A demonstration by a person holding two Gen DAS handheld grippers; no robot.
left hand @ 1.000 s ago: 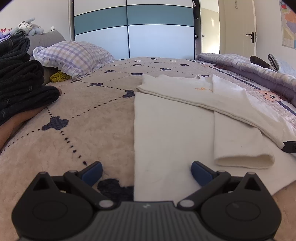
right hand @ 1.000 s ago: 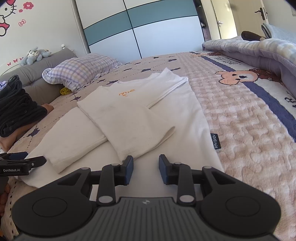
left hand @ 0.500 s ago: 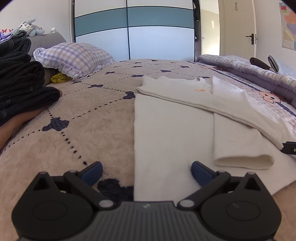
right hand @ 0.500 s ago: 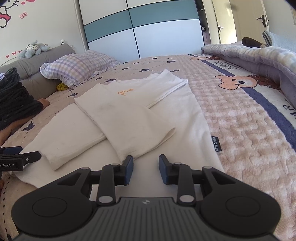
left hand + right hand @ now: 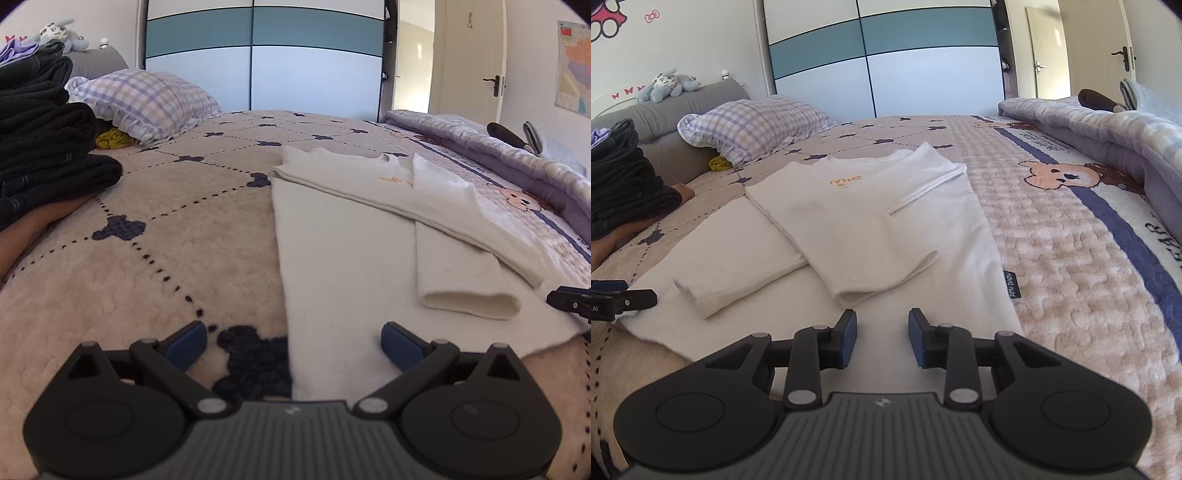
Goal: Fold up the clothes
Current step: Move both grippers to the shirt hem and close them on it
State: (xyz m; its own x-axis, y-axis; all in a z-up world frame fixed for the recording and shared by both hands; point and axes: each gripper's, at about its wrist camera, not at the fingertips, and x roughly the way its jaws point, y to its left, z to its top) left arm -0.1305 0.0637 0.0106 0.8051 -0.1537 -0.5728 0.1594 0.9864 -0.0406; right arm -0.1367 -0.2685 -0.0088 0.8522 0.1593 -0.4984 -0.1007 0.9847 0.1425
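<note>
Left wrist: left claw (image 5: 291, 341) spread wide, level over shirt hem (image 5: 332, 354).

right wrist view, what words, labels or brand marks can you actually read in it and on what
"BEAR", partly cut off, on the bedspread beside the bear picture.
Orange lettering on the white shirt: seen upside down, not clearly readable.
Black tag at the shirt's right edge: white letters, too small to read surely.
Left gripper at the frame's left edge: letters cut off, only "AI" shows.
Small text on the bedspread's blue stripe: too blurred.
</note>
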